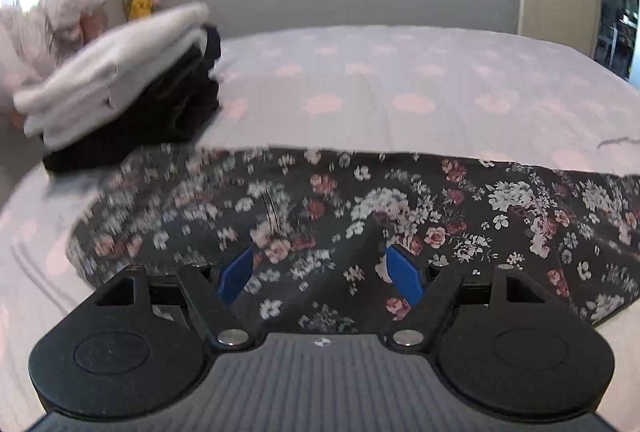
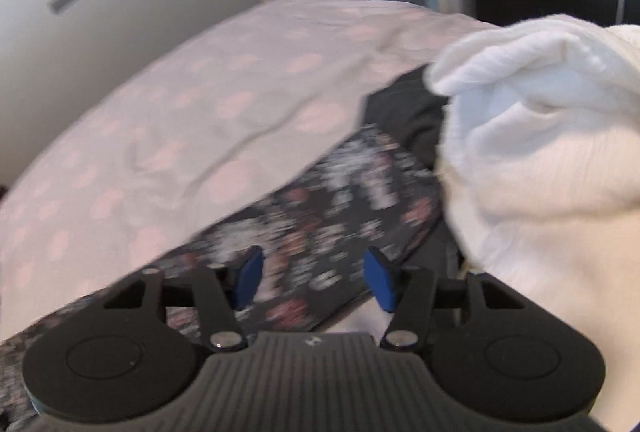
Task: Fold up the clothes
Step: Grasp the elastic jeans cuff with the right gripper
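Floral garment: dark woven fabric, small white and pink flower print, lying flat on bed sheet; long axis runs side to side across left wrist view, far edge straight. Sheet: pale lilac, pink blotch pattern, light creases. Folded stack, white pieces over black, sits on sheet just beyond garment's left end. Left gripper: blue pads spread wide above garment, nothing grasped. Right gripper: pads apart over garment, nothing between; white knit cloth just right of garment.
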Available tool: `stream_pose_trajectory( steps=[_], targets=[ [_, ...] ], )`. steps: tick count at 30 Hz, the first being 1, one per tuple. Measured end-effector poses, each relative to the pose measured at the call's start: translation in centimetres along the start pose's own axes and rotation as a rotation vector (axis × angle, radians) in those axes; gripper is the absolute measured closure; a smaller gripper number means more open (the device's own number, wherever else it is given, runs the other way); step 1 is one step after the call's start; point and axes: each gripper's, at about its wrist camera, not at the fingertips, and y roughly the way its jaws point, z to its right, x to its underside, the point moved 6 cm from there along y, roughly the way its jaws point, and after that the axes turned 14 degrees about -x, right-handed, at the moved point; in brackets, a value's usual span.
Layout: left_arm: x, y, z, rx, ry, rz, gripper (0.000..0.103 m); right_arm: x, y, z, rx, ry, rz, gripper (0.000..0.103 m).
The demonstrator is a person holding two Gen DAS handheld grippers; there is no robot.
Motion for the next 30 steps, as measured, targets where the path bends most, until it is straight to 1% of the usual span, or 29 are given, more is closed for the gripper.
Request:
stream_pose_trajectory(
  steps=[1,3,6,10,13,15,16,17,18,19,20,21,24,28,30],
  targets=[
    [0.0,0.4,0.0,0.008,-0.019,-0.023,0.016,-0.3,0.7,0.9,0.025,0.019,-0.01,0.054],
    [0.0,0.8,0.3,0.025,-0.05,-0.053,0.016,-0.8,2.0,2.6,0.078,0.05,-0.029,0.054],
    [0.1,1.3,1.0,0.018,-0.031,-0.065,0.016,-0.6,3.6,4.3,0.163,0.067,-0.061,0.054],
    [0.4,1.9,2.0,0.007,-0.002,-0.081,0.016,-0.7,5.2,5.9,0.208,0.101,-0.057,0.054],
    [0.7,2.2,2.5,0.002,0.01,-0.099,0.016,-0.9,6.1,7.1,0.206,0.14,-0.045,0.054],
    [0.7,2.3,2.5,0.002,0.002,-0.107,0.016,-0.9,6.6,7.5,0.204,0.138,-0.037,0.055],
    [0.7,2.3,2.5,0.002,-0.001,-0.109,0.016,-0.9,6.8,7.5,0.205,0.13,-0.031,0.057],
    [0.7,2.3,2.6,0.002,0.0,-0.11,0.016,-1.0,6.8,7.5,0.206,0.119,-0.025,0.063],
    [0.8,2.3,2.7,0.003,0.002,-0.111,0.016,-1.0,6.9,7.4,0.211,0.108,-0.02,0.065],
    [0.8,2.3,2.8,0.001,0.007,-0.111,0.016,-1.0,6.7,7.3,0.216,0.097,-0.012,0.074],
    [0.8,2.3,2.9,-0.001,0.011,-0.111,0.016,-1.1,6.5,7.0,0.215,0.084,0.001,0.09],
    [0.8,2.3,2.9,-0.001,0.015,-0.111,0.016,-1.3,6.2,6.6,0.209,0.065,0.016,0.092],
    [0.7,2.3,2.8,-0.004,0.01,-0.11,0.016,-1.9,4.8,5.1,0.17,0.02,0.066,0.094],
    [0.5,2.1,2.3,0.001,-0.008,-0.111,0.016,-2.9,2.7,1.3,0.074,-0.048,0.114,0.095],
    [0.5,2.0,2.1,0.011,-0.017,-0.119,0.021,-2.9,1.7,-1.5,0.012,-0.098,0.123,0.095]
  ],
)
